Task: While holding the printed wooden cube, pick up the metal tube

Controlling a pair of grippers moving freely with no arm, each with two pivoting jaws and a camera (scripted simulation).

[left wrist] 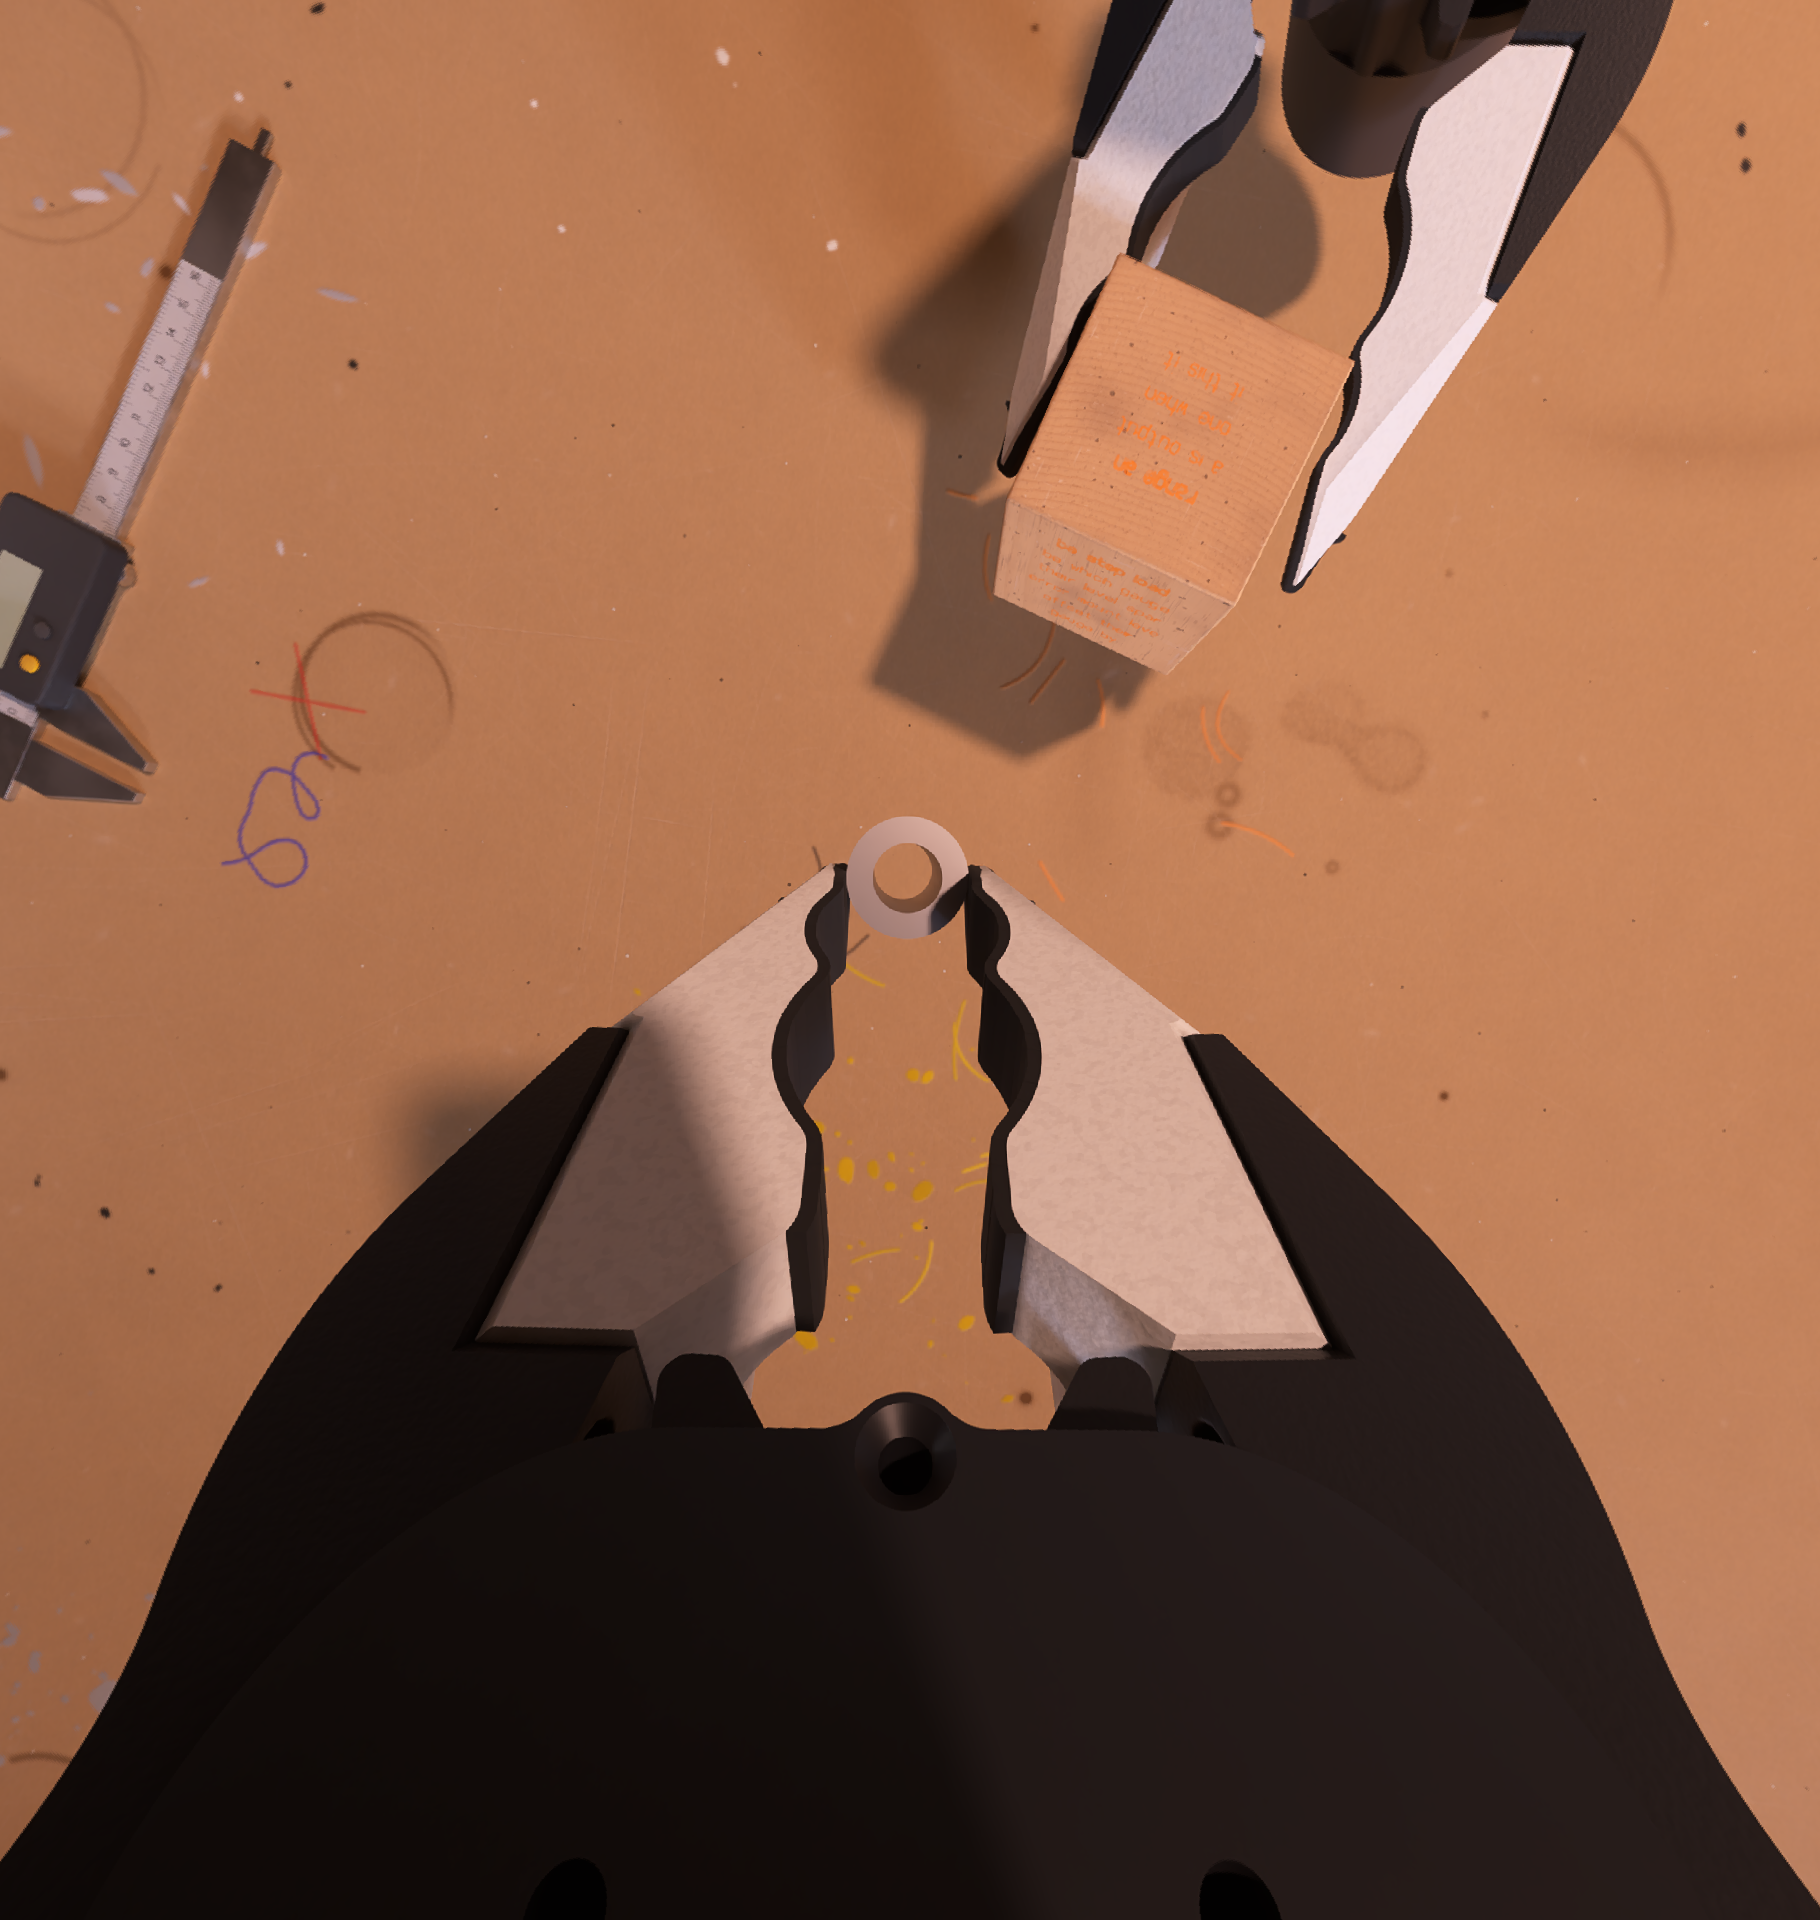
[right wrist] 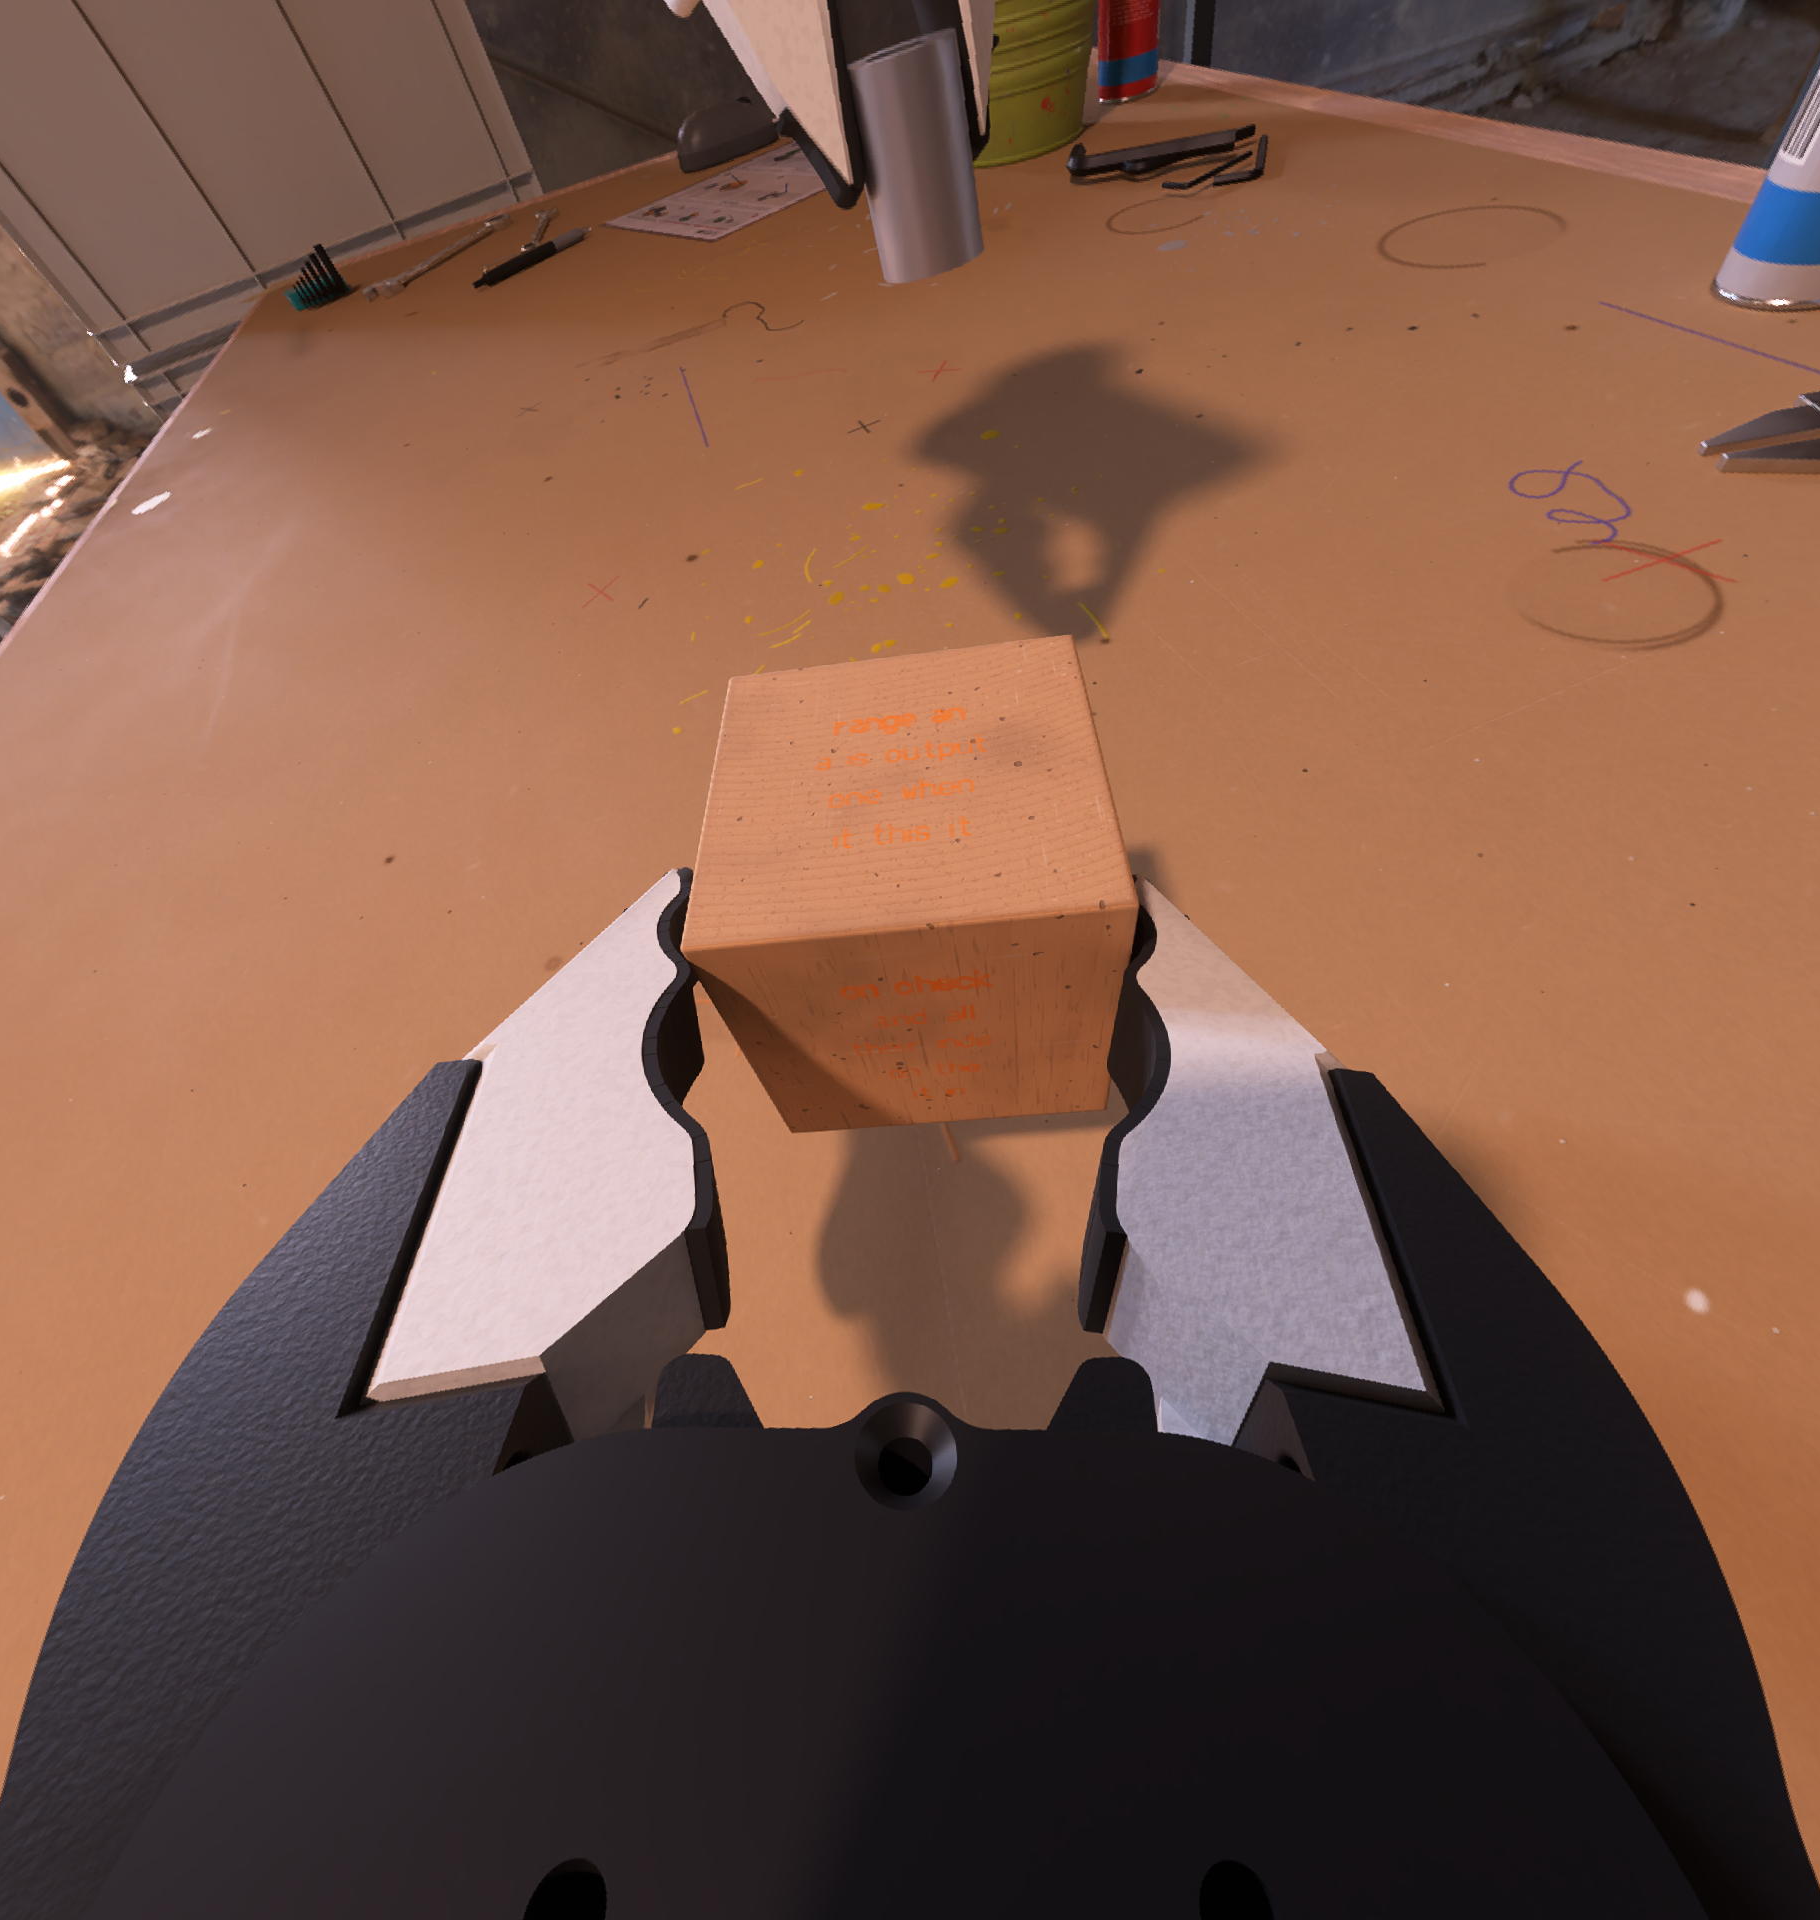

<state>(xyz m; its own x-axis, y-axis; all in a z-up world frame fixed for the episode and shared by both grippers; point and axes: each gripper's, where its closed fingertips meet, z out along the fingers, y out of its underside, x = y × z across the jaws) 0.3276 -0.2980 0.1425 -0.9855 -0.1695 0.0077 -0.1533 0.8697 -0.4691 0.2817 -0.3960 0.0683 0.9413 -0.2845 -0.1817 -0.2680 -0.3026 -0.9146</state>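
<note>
My left gripper (left wrist: 906, 883) looks straight down at the brown table and is shut on the metal tube (left wrist: 890, 902), seen end-on as a grey ring between the fingertips. In the right wrist view the tube (right wrist: 921, 156) hangs upright, clear of the table, in the left gripper (right wrist: 901, 135) at the top. My right gripper (right wrist: 911, 925) is shut on the printed wooden cube (right wrist: 911, 831), held above the table. The cube (left wrist: 1166, 468) and right gripper (left wrist: 1160, 520) also show at the upper right of the left wrist view.
A digital caliper (left wrist: 64, 520) lies at the left. Far across the table are a green bucket (right wrist: 1036, 83), a red can (right wrist: 1129, 47), hex keys (right wrist: 1176, 156), a wrench and pen (right wrist: 490, 255), and a white-blue bottle (right wrist: 1805, 187). Metal pliers (right wrist: 1794, 431) lie at the right.
</note>
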